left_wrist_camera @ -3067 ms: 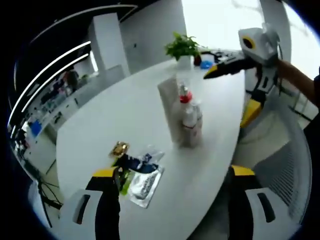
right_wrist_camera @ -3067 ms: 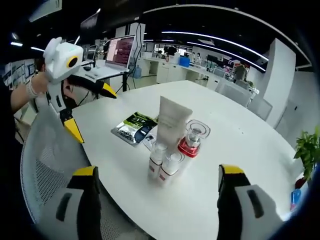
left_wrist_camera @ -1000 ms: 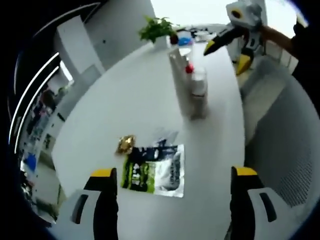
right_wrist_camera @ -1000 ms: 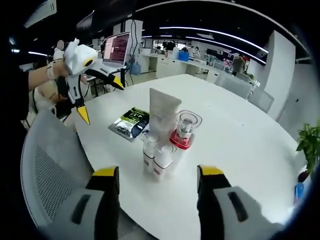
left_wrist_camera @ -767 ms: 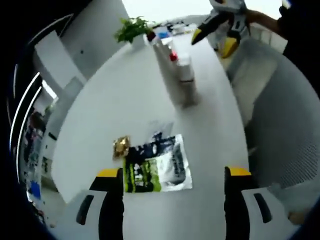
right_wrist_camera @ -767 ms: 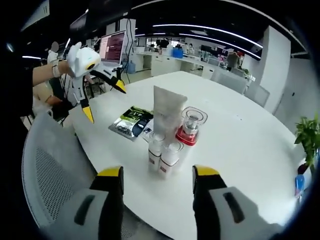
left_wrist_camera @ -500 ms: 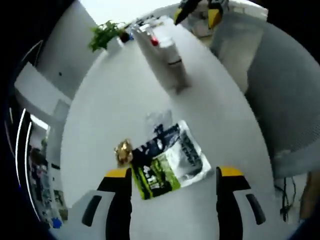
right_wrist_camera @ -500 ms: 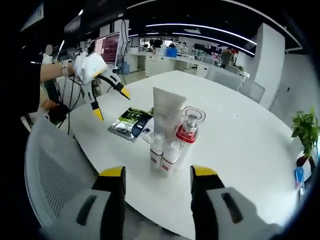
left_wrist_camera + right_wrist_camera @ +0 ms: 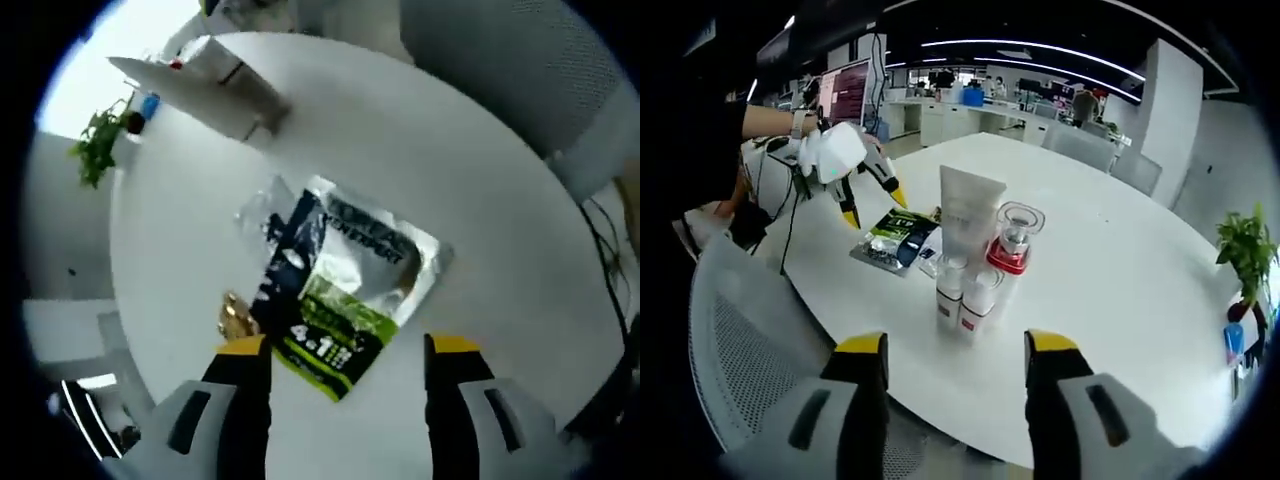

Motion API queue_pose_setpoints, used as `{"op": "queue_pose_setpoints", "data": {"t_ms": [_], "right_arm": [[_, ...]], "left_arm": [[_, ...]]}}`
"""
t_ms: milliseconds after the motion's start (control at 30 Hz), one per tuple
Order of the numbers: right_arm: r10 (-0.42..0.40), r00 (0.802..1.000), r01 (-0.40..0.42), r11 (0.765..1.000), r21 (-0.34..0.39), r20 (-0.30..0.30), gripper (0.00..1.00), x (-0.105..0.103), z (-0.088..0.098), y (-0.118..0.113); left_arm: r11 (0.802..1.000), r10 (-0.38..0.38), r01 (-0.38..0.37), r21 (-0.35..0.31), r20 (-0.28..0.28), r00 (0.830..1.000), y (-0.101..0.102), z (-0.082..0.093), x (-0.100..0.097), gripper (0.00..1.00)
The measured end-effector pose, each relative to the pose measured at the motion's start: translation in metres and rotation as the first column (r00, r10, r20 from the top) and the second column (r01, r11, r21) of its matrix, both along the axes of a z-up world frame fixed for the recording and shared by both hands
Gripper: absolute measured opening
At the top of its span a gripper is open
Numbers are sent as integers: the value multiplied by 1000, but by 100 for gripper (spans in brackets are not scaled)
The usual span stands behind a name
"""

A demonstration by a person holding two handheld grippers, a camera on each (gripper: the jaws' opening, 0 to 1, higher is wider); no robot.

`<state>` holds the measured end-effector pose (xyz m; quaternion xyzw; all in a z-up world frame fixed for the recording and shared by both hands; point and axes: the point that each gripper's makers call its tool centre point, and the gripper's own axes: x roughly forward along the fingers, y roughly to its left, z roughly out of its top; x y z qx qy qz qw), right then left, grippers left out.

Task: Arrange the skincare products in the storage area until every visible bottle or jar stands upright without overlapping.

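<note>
A: Progress? The tube (image 9: 968, 215), jar (image 9: 1012, 245) and two small bottles (image 9: 966, 303) are being seen upright, clustered at frame centre.

B: The sachet (image 9: 345, 285) is lying flat, centre frame; both grippers' jaws are being held apart, gripping nothing.

Both grippers (image 9: 345, 365) (image 9: 955, 360) — fingers apart

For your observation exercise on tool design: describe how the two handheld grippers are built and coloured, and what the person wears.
Each gripper has two pale grey jaws with black inner faces and yellow tips. The left gripper, seen from the right gripper view, has a white rounded body. The right gripper shows slotted grey jaws. The person's sleeve is dark, with a wristband.
</note>
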<state>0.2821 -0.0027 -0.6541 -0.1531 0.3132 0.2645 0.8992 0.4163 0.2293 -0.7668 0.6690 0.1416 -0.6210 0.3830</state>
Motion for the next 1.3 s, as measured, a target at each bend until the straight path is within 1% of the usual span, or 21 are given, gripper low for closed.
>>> {"op": "queue_pose_setpoints", "data": {"t_ms": [100,167,267,333,367,433,533,567,633,667,700,733,800,867,967,1067,1167,1233,1267,1300], "right_arm": [[-9,1000,9,1000,3,-2,57,0,-1,0],[-13,1000,13,1000,2,-6,58,0,-2,-1],[-20,1000,20,1000,3,-11,58,0,-4,-3],[-25,1000,25,1000,4,-15,59,0,-5,-4],[-25,1000,26,1000,3,-16,59,1,-5,-5],[-31,999,31,1000,7,-22,59,1,-7,-6],[-33,999,33,999,14,-29,59,1,-9,-5],[-33,999,33,999,14,-30,59,1,-9,-5],[-33,999,33,999,17,-33,59,1,-10,-5],[-34,999,35,999,20,-34,59,1,-11,-5],[-33,999,34,999,22,-36,59,1,-11,-5],[-36,999,37,999,27,-38,59,1,-12,-5],[-35,998,37,999,29,-42,59,0,-13,-5],[-38,998,39,999,31,-47,59,0,-15,-6],[-42,998,44,998,35,-49,59,0,-15,-7],[-47,998,49,998,37,-50,59,-1,-15,-9],[-55,997,57,998,41,-53,58,-2,-15,-12],[-57,997,59,997,43,-56,58,-3,-16,-13],[-58,997,61,997,45,-57,58,-3,-16,-13],[-58,996,61,997,45,-61,58,-3,-17,-13]], "left_arm": [[1000,-9,9,-7,-10,1000,-5,-2,0,61],[999,-34,34,-9,-16,999,-9,-3,-1,63],[996,-86,86,22,-8,996,-12,-4,-2,65],[994,-107,107,36,-13,994,-15,-5,-2,66],[993,-109,110,38,-15,994,-16,-5,-2,68],[989,-139,140,55,-22,990,-18,-6,-4,71],[976,-198,198,89,-15,980,-23,-8,-2,73],[972,-211,212,97,-24,977,-24,-9,-3,74],[966,-235,236,109,-18,972,-25,-9,-2,75],[960,-246,248,127,-32,969,-27,-11,-3,76],[953,-266,269,142,-38,963,-27,-12,-4,76],[942,-297,300,152,-43,954,-28,-13,-5,77],[932,-318,320,169,-45,947,-32,-14,-6,80],[919,-338,343,195,-62,939,-34,-17,-7,82],[899,-358,370,234,-91,929,-34,-21,-8,83],[888,-355,374,268,-118,927,-34,-24,-6,84],[880,-354,376,290,-126,927,-33,-27,-3,84],[877,-338,364,314,-134,931,-29,-27,-1,84],[877,-327,358,320,-148,933,-26,-27,-2,86],[883,-317,351,312,-155,936,-26,-27,-3,87]]}}
